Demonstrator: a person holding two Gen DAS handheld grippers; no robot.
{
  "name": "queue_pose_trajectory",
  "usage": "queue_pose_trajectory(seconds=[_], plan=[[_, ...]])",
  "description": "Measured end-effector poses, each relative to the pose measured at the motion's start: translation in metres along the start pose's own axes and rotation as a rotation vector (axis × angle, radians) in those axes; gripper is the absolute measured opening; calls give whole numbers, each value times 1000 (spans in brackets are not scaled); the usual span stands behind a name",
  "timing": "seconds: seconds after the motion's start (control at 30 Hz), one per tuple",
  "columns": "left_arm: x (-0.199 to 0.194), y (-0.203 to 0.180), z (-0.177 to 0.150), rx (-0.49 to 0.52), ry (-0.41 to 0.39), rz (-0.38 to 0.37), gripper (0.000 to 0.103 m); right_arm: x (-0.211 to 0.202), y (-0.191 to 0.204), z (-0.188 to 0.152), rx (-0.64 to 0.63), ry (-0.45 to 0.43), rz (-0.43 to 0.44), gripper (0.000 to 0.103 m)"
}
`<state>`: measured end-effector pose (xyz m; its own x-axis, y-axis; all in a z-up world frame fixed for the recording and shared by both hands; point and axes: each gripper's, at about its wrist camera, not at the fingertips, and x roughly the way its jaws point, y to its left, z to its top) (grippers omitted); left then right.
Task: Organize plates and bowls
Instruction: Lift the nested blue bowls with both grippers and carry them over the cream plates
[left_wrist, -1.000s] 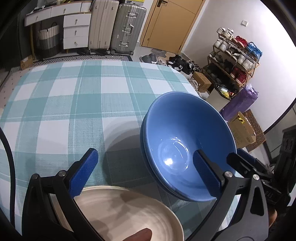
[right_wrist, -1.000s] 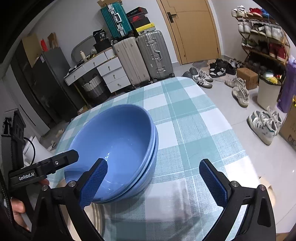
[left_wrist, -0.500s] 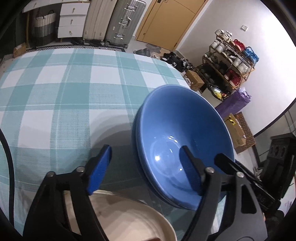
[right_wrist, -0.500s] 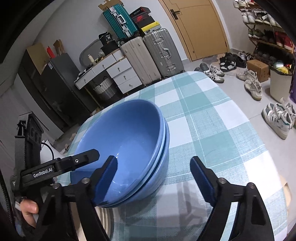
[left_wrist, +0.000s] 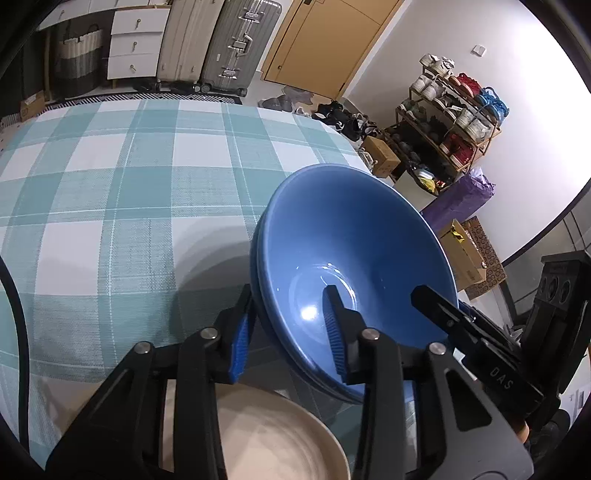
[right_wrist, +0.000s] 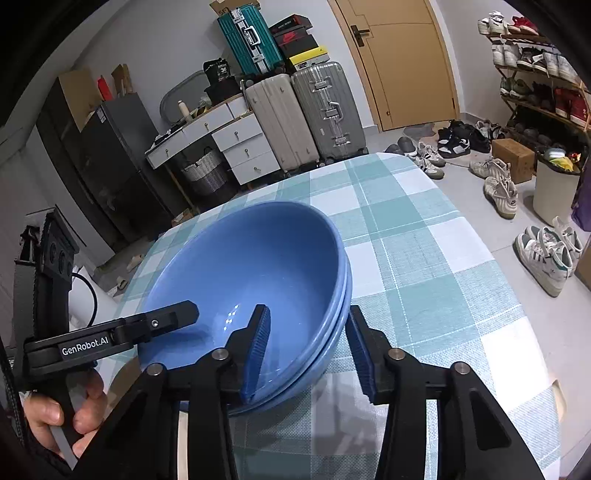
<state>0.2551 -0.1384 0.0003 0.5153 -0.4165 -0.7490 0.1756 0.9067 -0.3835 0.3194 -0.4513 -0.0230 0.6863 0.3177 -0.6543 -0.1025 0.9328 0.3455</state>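
Now both sets of jaws have narrowed sharply compared with a second ago, when they stood wide apart around the bowls. My left gripper (left_wrist: 288, 332) has closed over the near rim of the nested pair of glossy blue ceramic bowls (left_wrist: 351, 258), one blue-padded finger outside the wall, the other inside the basin. It looks pressed onto both rims together, though I cannot tell for certain that the pads bear fully on them. My right gripper (right_wrist: 308, 350) has done the same from the opposite side: its inner pad sits inside the top bowl, the outer pad just beside the outer wall, perhaps not quite touching.

The bowls themselves have not shifted; they sit stacked on the teal-and-white checked tablecloth (left_wrist: 110, 192), near the table's edge. Just beside them, on the near side in the left view, lies the round cream ceramic plate (left_wrist: 273, 443), partly hidden under my left gripper.

I judge that the grasp is nearly made, and the two-handed lift of the stack is the step in hand. Likely destination is the plate, but that is my guess. The main risk is the glazed rims slipping if one side pinches loosely.
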Motion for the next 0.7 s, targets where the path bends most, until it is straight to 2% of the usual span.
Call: queue_pose_trajectory(seconds=[0.2, 0.7], plan=[[-5, -5, -4, 20, 3, 21, 32, -5, 4, 1, -31, -16, -29, 42], [-48, -25, -8, 53, -59, 20, 32, -34, 12, 5, -43, -71, -12, 42]])
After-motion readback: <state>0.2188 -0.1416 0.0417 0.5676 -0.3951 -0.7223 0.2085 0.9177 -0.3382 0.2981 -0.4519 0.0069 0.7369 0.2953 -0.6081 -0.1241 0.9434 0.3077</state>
